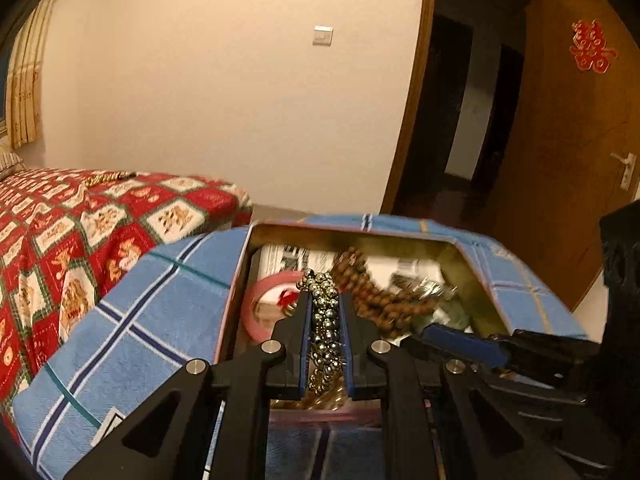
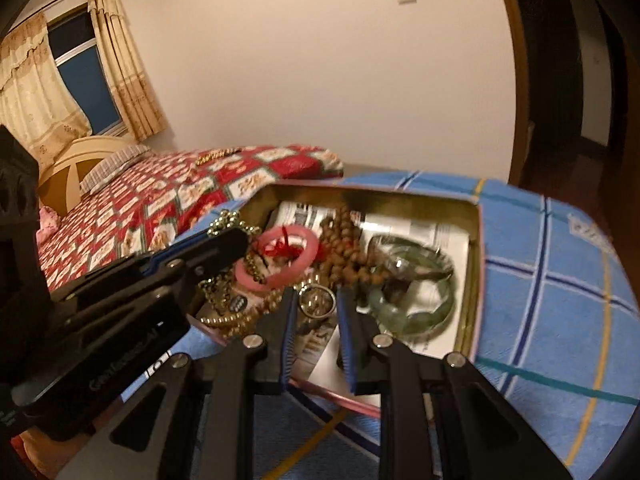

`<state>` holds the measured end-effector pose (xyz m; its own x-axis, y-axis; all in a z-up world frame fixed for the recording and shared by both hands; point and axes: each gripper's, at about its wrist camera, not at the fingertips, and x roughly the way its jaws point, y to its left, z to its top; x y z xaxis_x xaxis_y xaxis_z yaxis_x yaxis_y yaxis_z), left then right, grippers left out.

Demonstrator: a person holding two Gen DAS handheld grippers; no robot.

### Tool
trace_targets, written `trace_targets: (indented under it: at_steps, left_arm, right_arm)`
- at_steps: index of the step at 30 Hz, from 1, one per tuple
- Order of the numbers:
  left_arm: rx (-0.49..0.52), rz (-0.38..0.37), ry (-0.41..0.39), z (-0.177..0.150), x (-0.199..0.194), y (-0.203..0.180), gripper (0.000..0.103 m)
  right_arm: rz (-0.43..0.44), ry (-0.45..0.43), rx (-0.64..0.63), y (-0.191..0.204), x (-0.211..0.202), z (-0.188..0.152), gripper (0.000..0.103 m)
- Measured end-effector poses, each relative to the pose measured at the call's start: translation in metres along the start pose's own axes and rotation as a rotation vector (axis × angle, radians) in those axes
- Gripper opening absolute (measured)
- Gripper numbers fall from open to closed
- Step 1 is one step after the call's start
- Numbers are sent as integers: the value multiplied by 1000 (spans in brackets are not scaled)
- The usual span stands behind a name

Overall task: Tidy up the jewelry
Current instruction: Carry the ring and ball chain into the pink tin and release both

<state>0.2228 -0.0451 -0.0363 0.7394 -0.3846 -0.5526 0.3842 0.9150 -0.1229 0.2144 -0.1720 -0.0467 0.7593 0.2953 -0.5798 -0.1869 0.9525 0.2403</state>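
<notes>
The left gripper [image 1: 325,316] has its jaws clenched on a strand of shiny metallic beads [image 1: 326,320], held over the open rectangular tin [image 2: 476,264] that sits on a blue plaid cloth [image 2: 552,264]. The right gripper [image 2: 316,304] hangs with jaws released around a thin metal ring [image 2: 318,300]. Inside the tin lie a smooth pink bangle [image 2: 276,260], knobbly brown wooden beads [image 2: 344,252] and a translucent green bangle [image 2: 416,292] on printed paper.

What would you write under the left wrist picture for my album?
Left gripper shut on a shiny bead strand over the open tin of jewelry.
</notes>
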Motion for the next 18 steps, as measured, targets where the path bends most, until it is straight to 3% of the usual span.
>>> trace_targets:
  at_steps: [2, 6, 8, 10, 13, 15, 16, 18]
  left_arm:
    - [-9, -3, 14, 0, 2, 1, 12]
    - [-43, 1, 10, 0, 2, 8, 12]
    - [-45, 15, 14, 0, 3, 8, 12]
    - [-37, 24, 22, 0, 4, 7, 12]
    - [-18, 26, 38, 0, 7, 4, 13]
    - [0, 22, 48, -1, 8, 1, 17]
    - [8, 22, 49, -1, 8, -1, 24]
    - [24, 31, 44, -1, 7, -4, 48]
  right_arm:
    - [9, 14, 1, -2, 3, -2, 25]
    - [21, 4, -12, -1, -2, -3, 40]
    - [19, -52, 13, -4, -13, 0, 55]
    - [-34, -169, 49, -11, -36, 0, 76]
    - [-127, -268, 128, -28, -57, 0, 84]
    - [-143, -275, 181, -39, -61, 0, 84]
    - [-146, -271, 206, -44, -60, 1, 84]
    - [-152, -254, 235, -50, -57, 1, 84]
